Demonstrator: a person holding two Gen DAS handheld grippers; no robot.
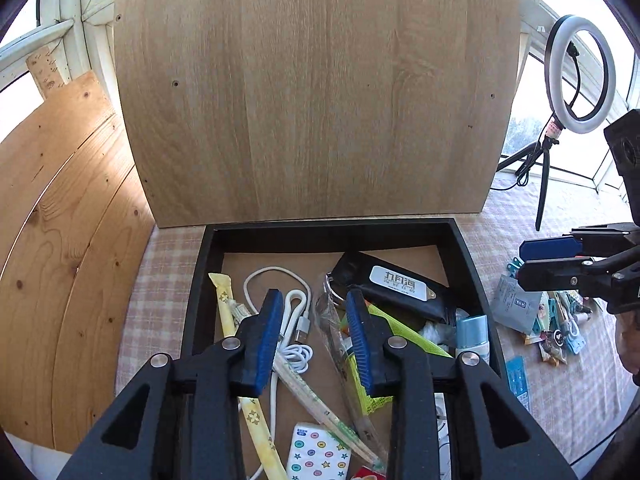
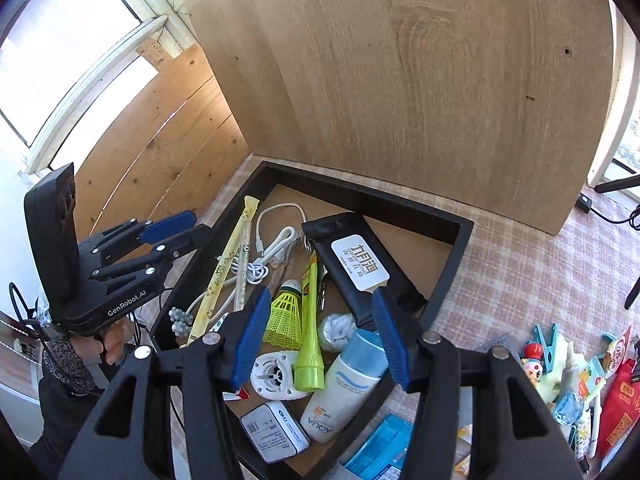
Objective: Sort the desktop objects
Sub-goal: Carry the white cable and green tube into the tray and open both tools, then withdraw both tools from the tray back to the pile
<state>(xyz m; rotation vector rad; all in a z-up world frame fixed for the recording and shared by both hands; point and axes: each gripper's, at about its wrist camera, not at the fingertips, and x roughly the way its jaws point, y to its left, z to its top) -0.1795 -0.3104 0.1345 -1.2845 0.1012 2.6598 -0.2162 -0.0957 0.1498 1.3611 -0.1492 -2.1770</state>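
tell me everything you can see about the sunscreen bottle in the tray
The sunscreen bottle is white plastic with a pale blue cap and AQUA printed in blue near its base. It lies on its side at the black tray's near-right edge, cap pointing away from the camera, beside a green tube. Its cap lies between the right gripper's open jaws, ungripped.

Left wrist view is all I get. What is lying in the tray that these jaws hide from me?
Observer: A yellow-green shuttlecock lies in the tray.
Operator: And the blue cap by the right wall?
Observer: It tops a white bottle lying on its side, marked AQUA.
Operator: Is the other gripper holding it?
Observer: No. The right gripper has its jaws open, with the cap showing between them, not clamped.
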